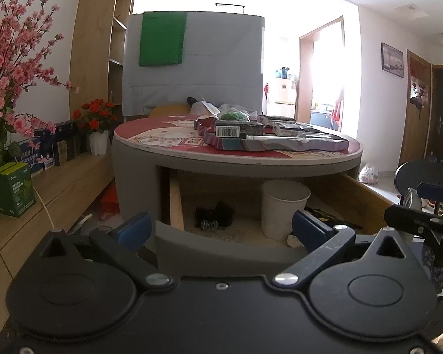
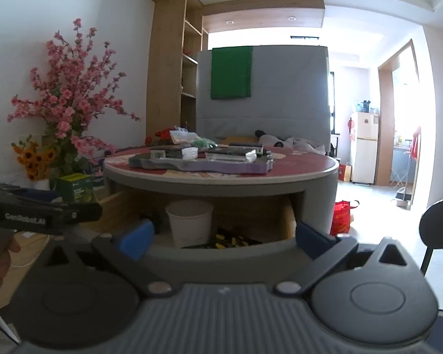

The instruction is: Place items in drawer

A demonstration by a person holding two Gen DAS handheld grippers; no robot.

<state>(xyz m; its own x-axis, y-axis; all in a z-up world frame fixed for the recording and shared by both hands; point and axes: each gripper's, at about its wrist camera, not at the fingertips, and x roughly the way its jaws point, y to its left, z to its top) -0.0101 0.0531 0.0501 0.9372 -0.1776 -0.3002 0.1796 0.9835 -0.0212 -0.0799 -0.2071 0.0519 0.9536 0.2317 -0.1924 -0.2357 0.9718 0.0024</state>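
Note:
The round table's drawer (image 1: 221, 250) stands pulled open toward me, its grey curved front just beyond my fingers; it also shows in the right wrist view (image 2: 221, 250). Inside are a white paper cup (image 1: 283, 206) (image 2: 189, 221), a black bundle (image 1: 214, 215) and a dark packet (image 2: 230, 240). On the tabletop lies a purple tray (image 1: 274, 144) (image 2: 203, 166) with boxes and packets. My left gripper (image 1: 221, 230) is open and empty before the drawer front. My right gripper (image 2: 224, 237) is open and empty, also before it.
A green box (image 1: 11, 188), blue cartons and flower pots (image 1: 99, 141) stand on the low wooden shelf at left. A black chair (image 2: 440, 236) is at right. A red bag (image 2: 342, 215) lies on the floor beside the table. A grey sofa back stands behind the table.

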